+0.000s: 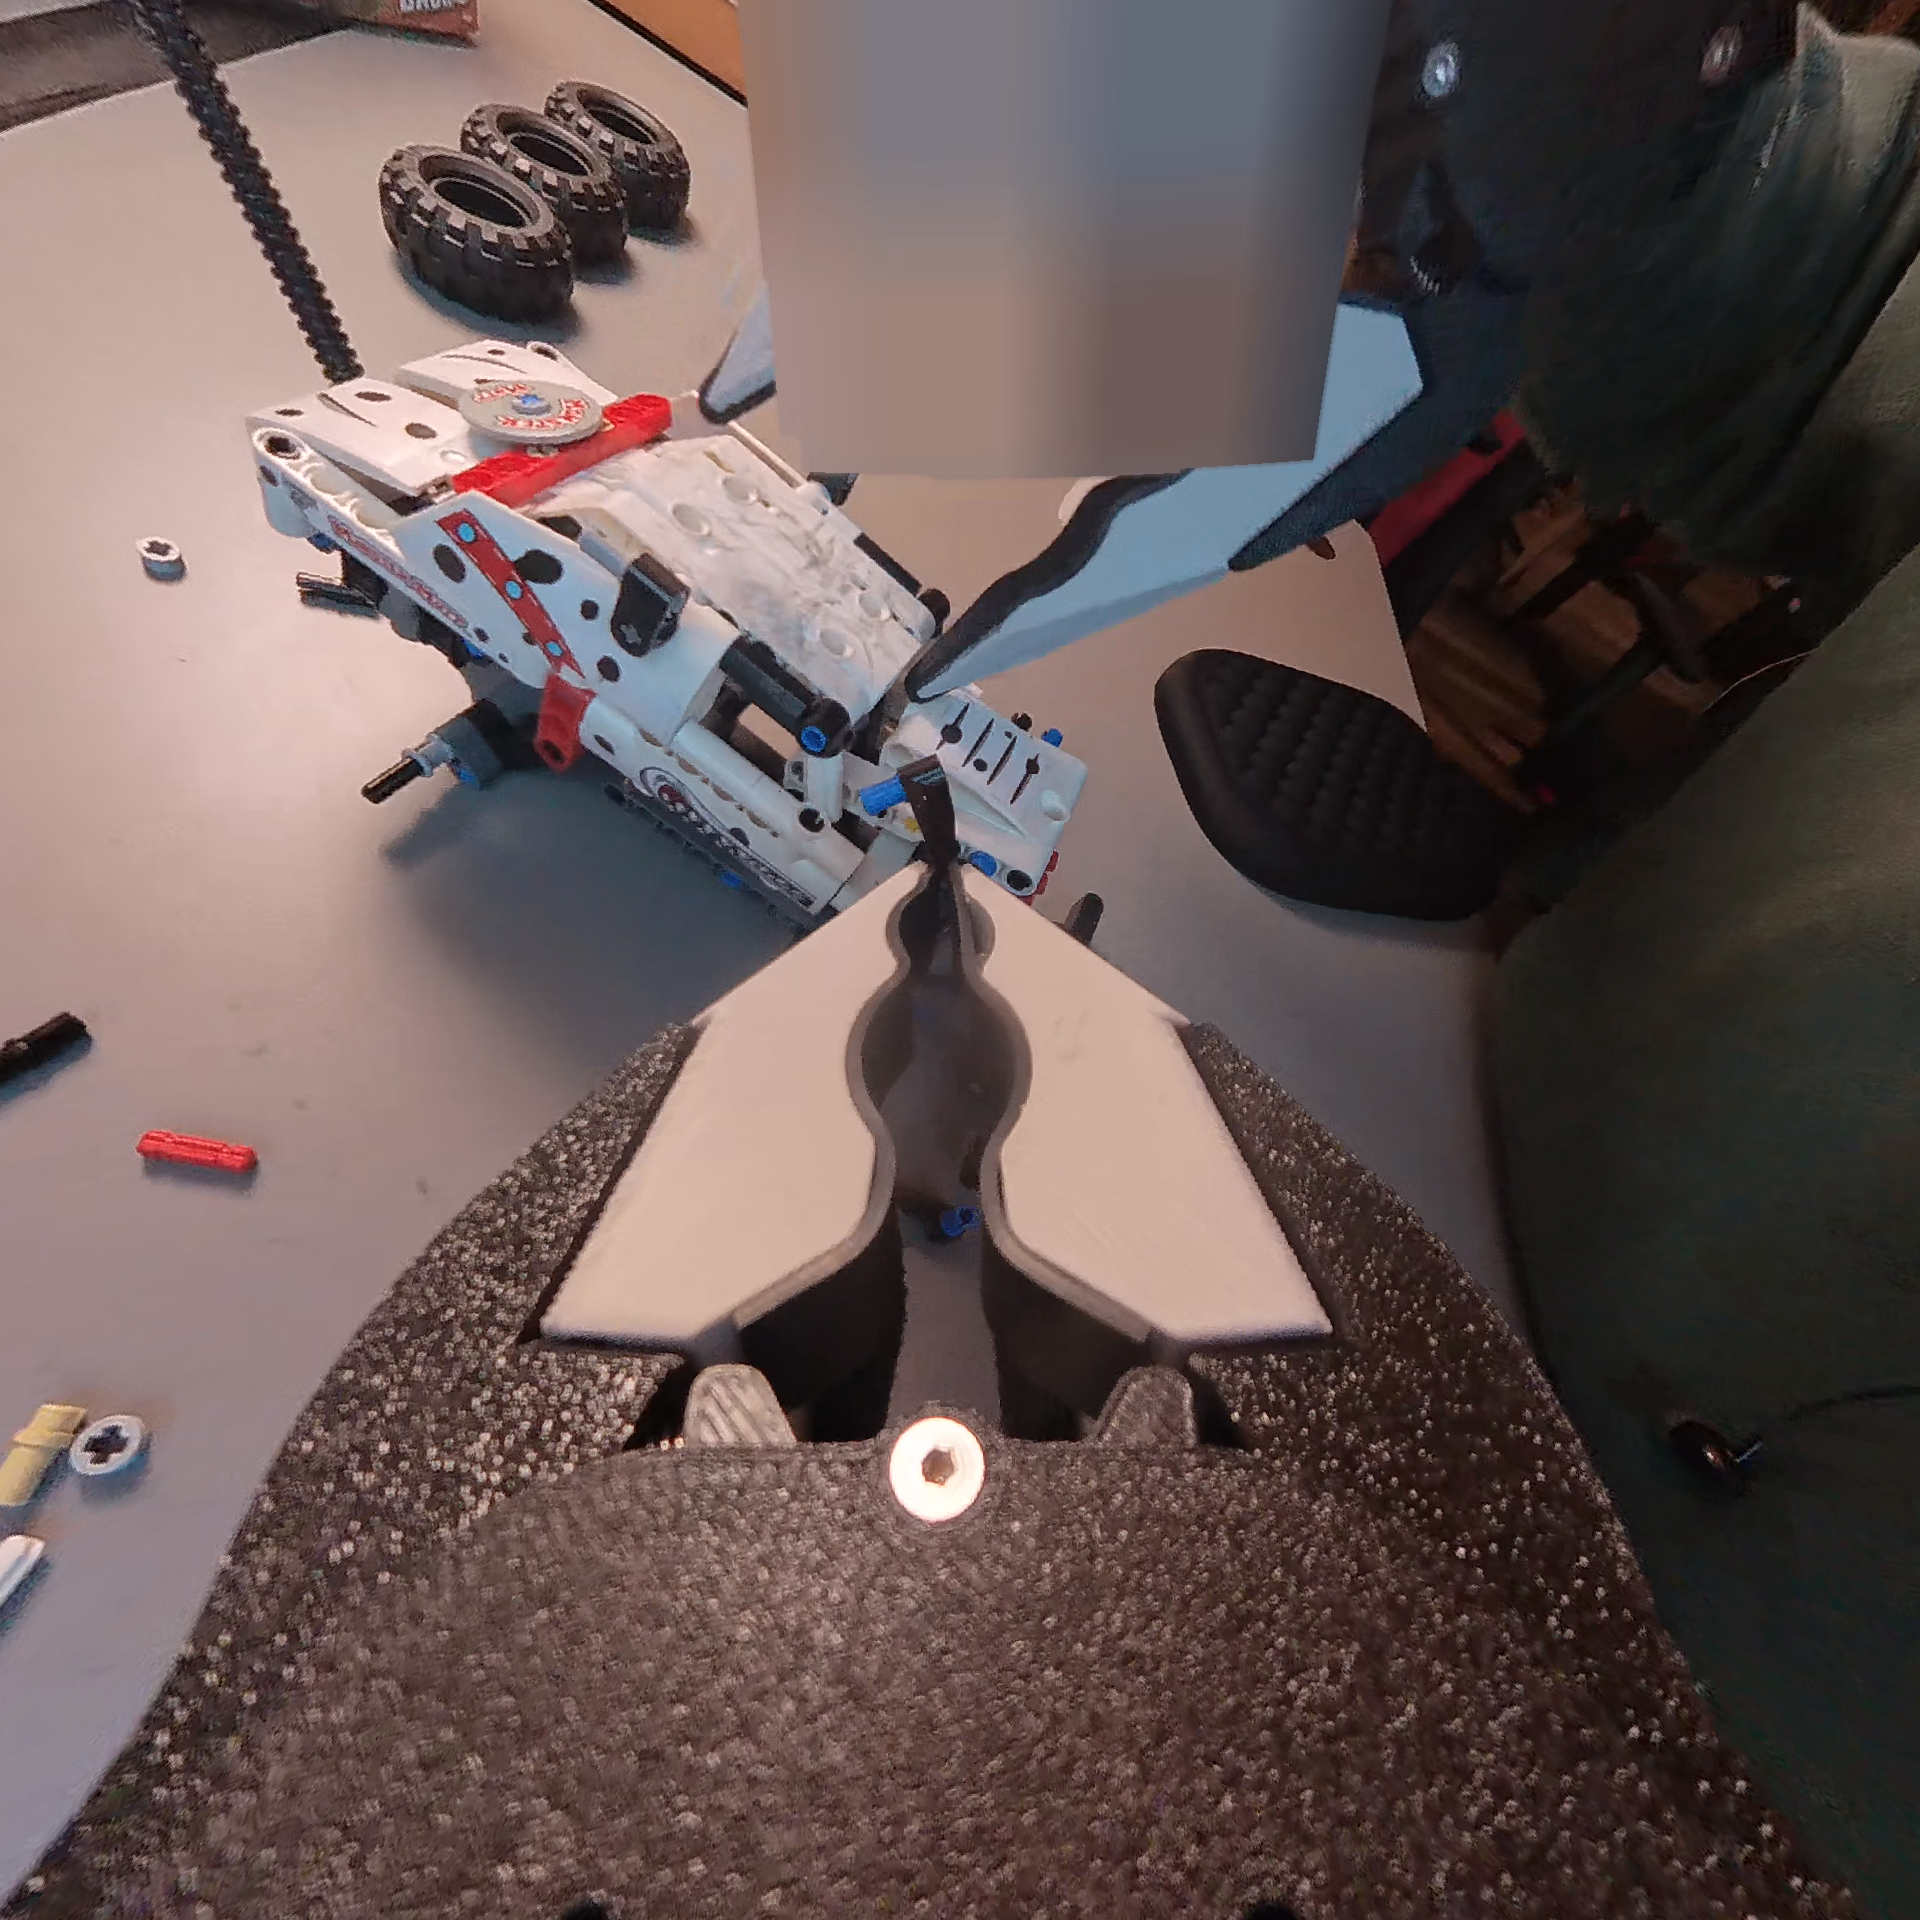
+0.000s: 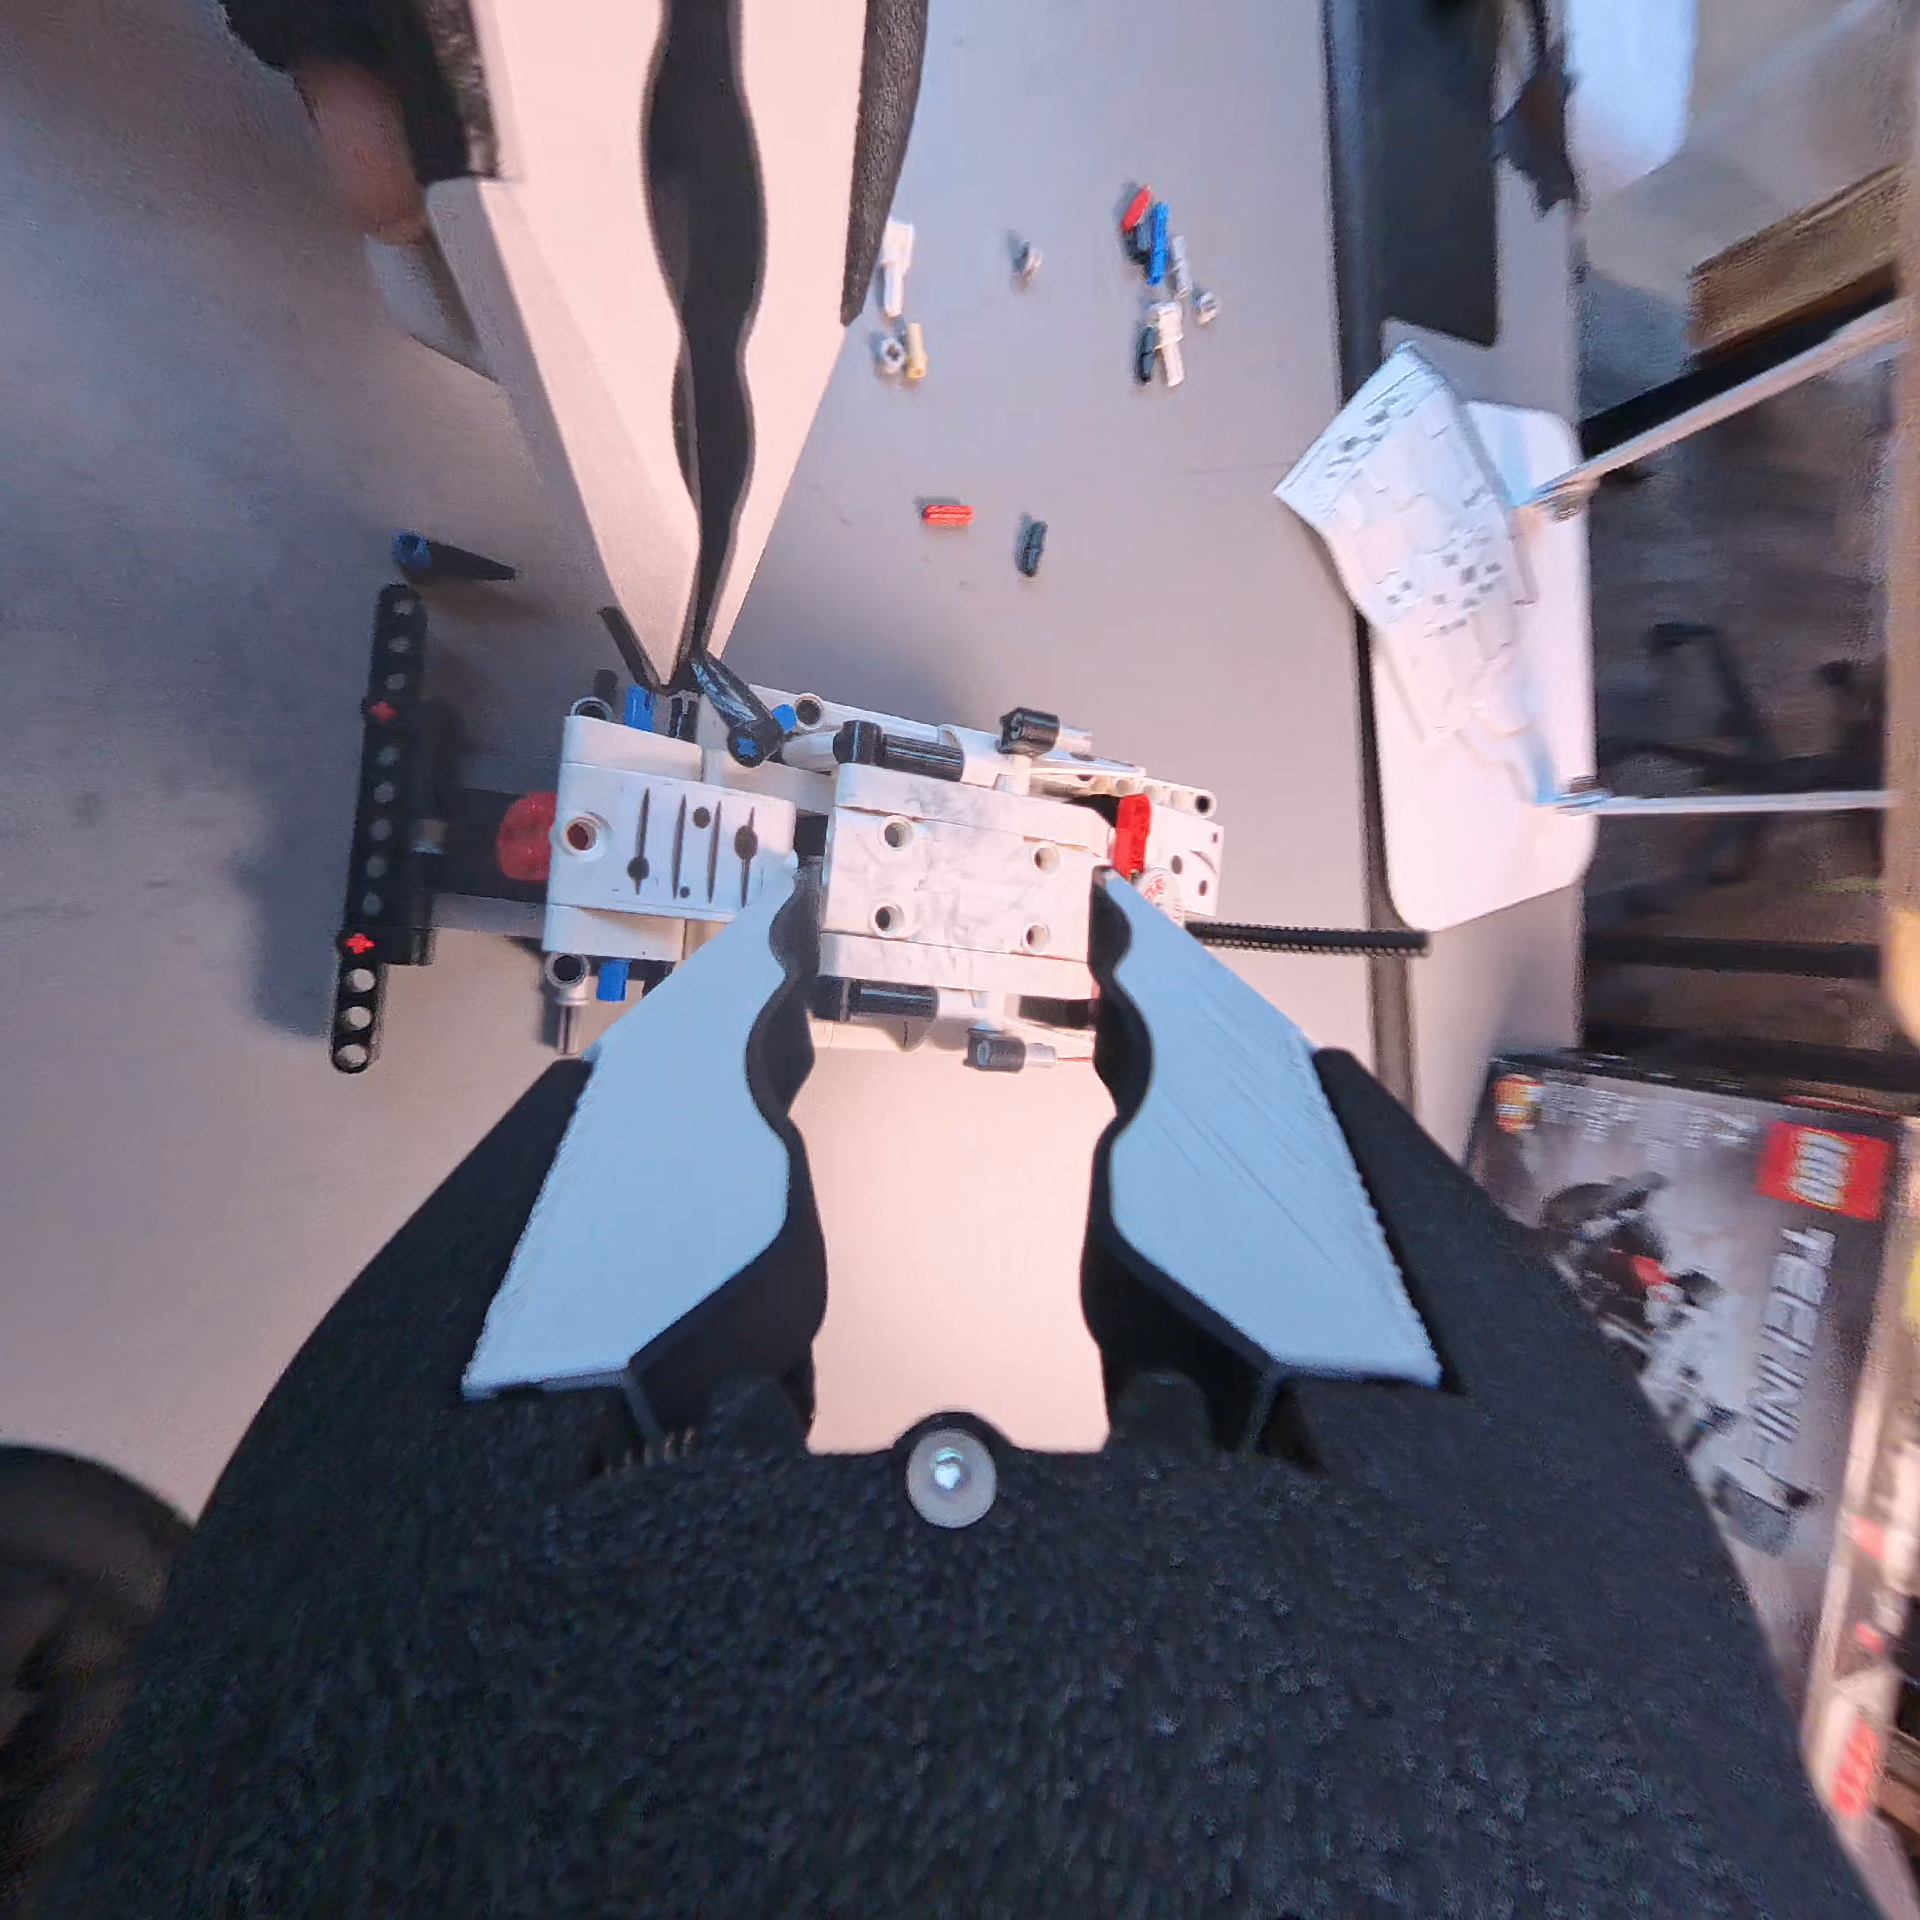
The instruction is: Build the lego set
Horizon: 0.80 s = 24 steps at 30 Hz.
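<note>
Grey tabletop (image 1: 260, 935) carries the partly built white lego vehicle (image 1: 644, 623), which lies near the table's middle with three black tyres (image 1: 530, 177) grouped behind it and a black toothed track (image 1: 260, 208) running away from its rear end. Loose small parts lie apart from the model: a red pin (image 1: 195, 1150), a grey bush (image 1: 161, 556) and a tan pin (image 1: 36, 1439).

The left gripper (image 1: 940, 883) has its jaws clenched on a thin black piece (image 1: 928, 810), held at the tips right against the front end of the vehicle. In the right wrist view the same gripper (image 2: 686, 665) comes down from above onto that end.

The right gripper (image 2: 940, 894) stands with its jaws spread on either side of the white roof block (image 2: 956, 883); both fingertips appear to touch the block's sides.

A paper instruction booklet (image 2: 1413, 488) lies at the table edge, and the printed set box (image 2: 1714, 1247) sits beyond it. A black chair seat (image 1: 1320, 779) shows past the table.
</note>
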Motion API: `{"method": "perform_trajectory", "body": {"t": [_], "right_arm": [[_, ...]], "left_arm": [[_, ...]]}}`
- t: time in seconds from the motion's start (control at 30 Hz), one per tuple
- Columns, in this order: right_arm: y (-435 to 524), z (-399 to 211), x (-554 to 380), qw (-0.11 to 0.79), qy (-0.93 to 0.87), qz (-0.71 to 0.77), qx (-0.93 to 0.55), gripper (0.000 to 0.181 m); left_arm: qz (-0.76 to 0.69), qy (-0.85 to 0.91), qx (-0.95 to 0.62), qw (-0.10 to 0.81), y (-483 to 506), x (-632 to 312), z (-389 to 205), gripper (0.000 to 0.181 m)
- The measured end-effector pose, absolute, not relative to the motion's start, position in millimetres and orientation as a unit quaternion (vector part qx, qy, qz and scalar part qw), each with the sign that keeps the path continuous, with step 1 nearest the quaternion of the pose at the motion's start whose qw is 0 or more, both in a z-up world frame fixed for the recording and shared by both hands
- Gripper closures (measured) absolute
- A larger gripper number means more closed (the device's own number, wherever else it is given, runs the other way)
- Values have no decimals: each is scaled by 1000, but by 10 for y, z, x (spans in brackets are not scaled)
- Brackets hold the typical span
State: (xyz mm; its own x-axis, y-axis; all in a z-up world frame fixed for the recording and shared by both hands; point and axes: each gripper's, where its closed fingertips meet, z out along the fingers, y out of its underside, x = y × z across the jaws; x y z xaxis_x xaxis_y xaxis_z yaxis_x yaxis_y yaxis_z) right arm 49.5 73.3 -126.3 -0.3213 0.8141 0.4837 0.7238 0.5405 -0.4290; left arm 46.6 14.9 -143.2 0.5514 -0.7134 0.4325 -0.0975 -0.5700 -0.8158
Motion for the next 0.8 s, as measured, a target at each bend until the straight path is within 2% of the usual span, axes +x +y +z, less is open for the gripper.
{"method": "perform_trajectory", "body": {"t": [0.17, 0.27, 0.47, 0.53, 0.67, 0.77, 0.8], "right_arm": [[671, -1234, 562, 454, -782, 27, -427, 142], [647, -1233, 563, 491, -773, 15, -401, 147], [607, -1303, 494, 541, -776, -40, -321, 181], [673, -1288, 478, 556, -754, -25, -348, 181], [770, -1134, 507, 566, -714, 34, -412, 181], [690, -1136, 570, 507, -701, 120, -487, 179], [614, -1194, 593, 465, -702, 155, -516, 166]], "left_arm": [[-411, 250, -789, 383, 125, 521, -1445, 181], [-400, 257, -792, 384, 116, 546, -1450, 181], [-381, 278, -799, 372, 68, 585, -1517, 181], [-352, 303, -809, 360, 28, 657, -1675, 181], [-367, 290, -795, 385, 69, 626, -1494, 181], [-368, 278, -792, 401, 107, 496, -1428, 181], [-370, 277, -789, 404, 106, 475, -1411, 181]]}}
